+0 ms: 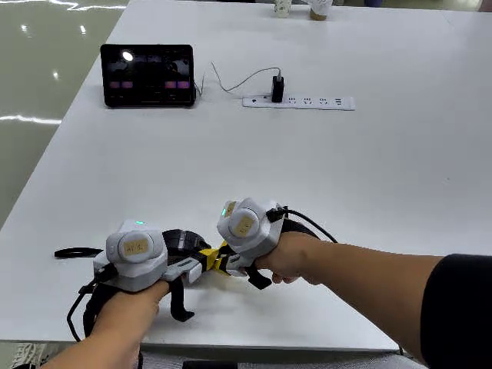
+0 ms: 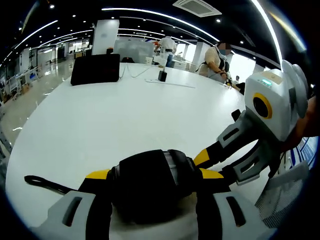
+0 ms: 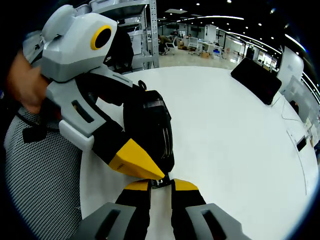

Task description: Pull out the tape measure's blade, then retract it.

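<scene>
A black tape measure (image 2: 150,187) sits between the yellow-tipped jaws of my left gripper (image 2: 155,174), which is shut on its body. In the head view the tape measure (image 1: 182,241) is low on the white table (image 1: 323,177), near the front edge, with its black wrist strap (image 1: 77,252) trailing left. My right gripper (image 3: 161,186) meets it from the right, jaws closed on the small blade hook (image 3: 160,181) at the case mouth. No length of blade shows between the case (image 3: 152,125) and the hook. The two grippers' tips nearly touch (image 1: 215,260).
A dark tablet (image 1: 147,74) stands at the far left of the table. A white power strip (image 1: 300,101) with a black charger (image 1: 277,88) and cable lies behind the middle. Cups (image 1: 317,8) stand at the far edge. The table's front edge (image 1: 231,346) is just below the grippers.
</scene>
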Tool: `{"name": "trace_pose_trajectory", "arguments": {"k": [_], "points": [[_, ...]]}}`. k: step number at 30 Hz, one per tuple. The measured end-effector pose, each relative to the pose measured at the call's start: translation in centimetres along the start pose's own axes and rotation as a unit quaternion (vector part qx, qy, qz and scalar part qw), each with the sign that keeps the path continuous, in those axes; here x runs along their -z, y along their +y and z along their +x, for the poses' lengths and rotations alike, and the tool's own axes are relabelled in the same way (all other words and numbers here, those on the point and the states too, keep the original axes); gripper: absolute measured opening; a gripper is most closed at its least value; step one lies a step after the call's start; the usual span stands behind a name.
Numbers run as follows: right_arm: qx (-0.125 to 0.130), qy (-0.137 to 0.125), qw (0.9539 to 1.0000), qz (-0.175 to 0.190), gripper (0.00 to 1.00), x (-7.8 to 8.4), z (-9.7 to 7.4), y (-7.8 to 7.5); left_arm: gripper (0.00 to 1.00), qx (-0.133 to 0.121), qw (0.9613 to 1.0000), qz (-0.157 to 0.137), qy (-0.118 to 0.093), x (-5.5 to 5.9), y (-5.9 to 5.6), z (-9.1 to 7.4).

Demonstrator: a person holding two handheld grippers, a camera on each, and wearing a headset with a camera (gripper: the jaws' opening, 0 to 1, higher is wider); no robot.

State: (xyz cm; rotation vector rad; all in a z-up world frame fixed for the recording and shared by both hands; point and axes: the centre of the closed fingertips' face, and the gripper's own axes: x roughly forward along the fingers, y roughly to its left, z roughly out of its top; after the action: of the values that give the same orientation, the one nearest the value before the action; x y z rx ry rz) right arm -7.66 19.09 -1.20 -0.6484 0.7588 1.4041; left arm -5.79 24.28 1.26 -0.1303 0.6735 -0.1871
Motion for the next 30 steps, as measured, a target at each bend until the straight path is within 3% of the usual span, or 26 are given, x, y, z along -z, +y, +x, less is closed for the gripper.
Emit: {"name": "trace_pose_trajectory", "arguments": {"k": [17,27,30], "points": [[0.035,-0.049,0.9968,0.053,0.15,1.1,-3.9,-0.6,0.64,0.052,0.9964,0.060,0.028,-0.6,0.4,-0.5],[0.048,-0.063,0.9935,0.082,0.19,2.9,-6.7,-1.4,0.75,0.079,0.9943,0.066,0.027,-0.8,1.4,-1.7],[0.054,-0.068,0.9922,0.089,0.21,3.7,-7.8,-1.6,0.80,0.088,0.9942,0.054,0.028,-0.7,1.8,-2.2]]}}
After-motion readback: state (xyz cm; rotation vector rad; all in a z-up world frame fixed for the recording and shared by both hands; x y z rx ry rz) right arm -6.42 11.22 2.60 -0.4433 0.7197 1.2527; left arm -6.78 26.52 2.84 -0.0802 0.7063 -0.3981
